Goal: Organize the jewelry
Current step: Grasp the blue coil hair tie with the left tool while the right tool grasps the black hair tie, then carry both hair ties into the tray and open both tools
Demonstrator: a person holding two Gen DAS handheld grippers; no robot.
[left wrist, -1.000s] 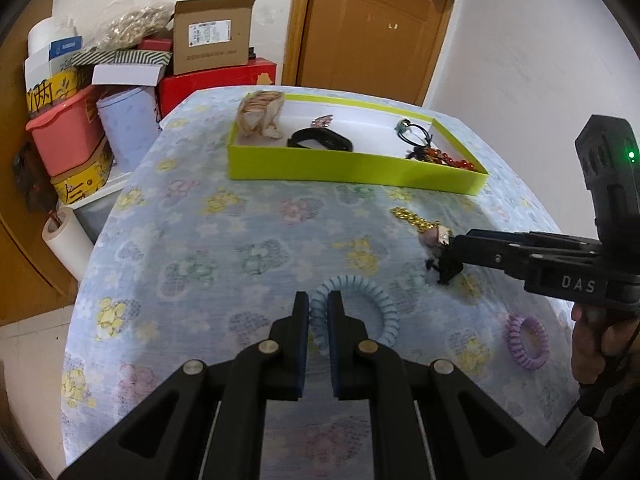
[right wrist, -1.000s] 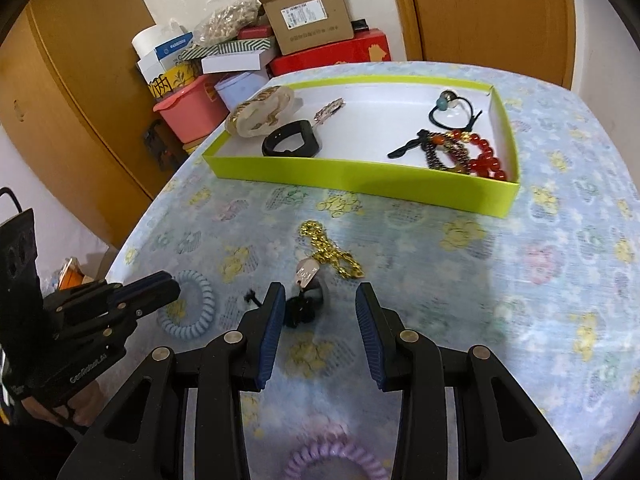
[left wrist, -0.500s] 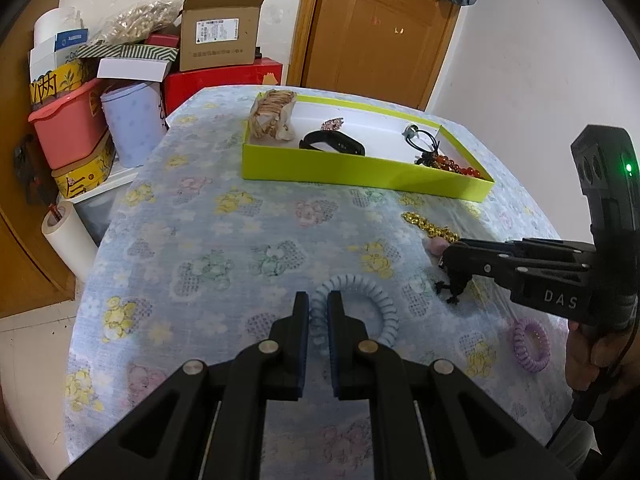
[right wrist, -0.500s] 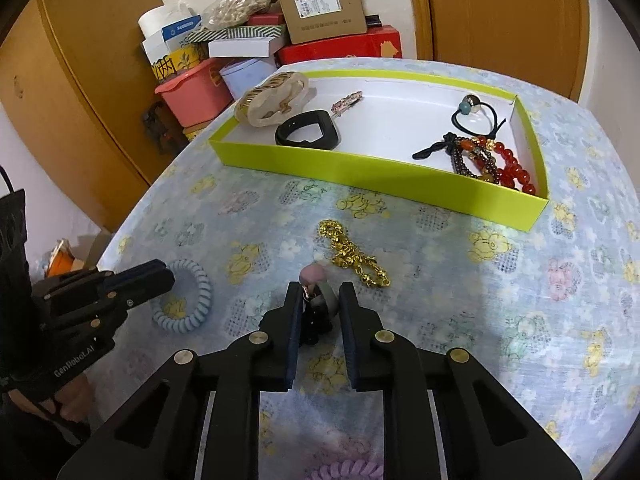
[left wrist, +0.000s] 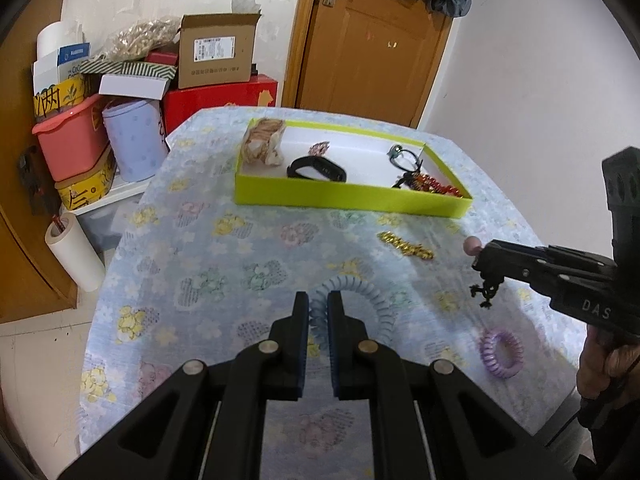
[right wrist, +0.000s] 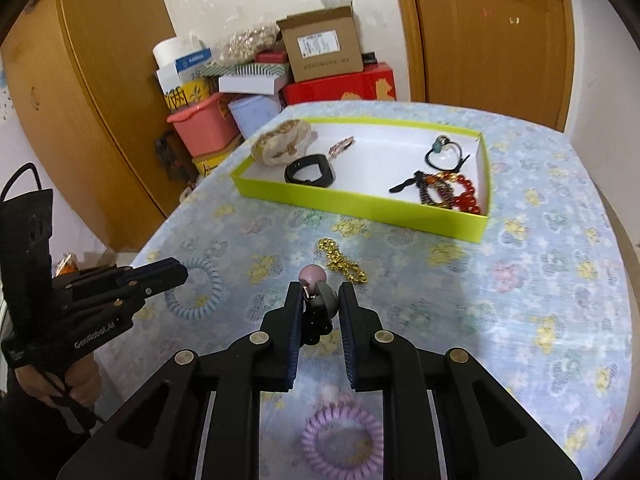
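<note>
My left gripper is shut on a blue spiral hair tie that lies on the flowered tablecloth; the right wrist view shows that same gripper at the tie's edge. My right gripper is shut on a black hair tie with a pink and a grey bead, held above the cloth. From the left wrist view this gripper has the tie's black loop dangling below. A gold chain lies just ahead. The yellow-green tray beyond holds several pieces.
A purple spiral hair tie lies near the table's front edge, under my right gripper. Stacked boxes and a pink bin stand off the table's far left. A wooden door is behind the table.
My right gripper closed on the beaded hair tie and lifted it off the cloth. The left gripper stayed pinched on the blue spiral tie.
</note>
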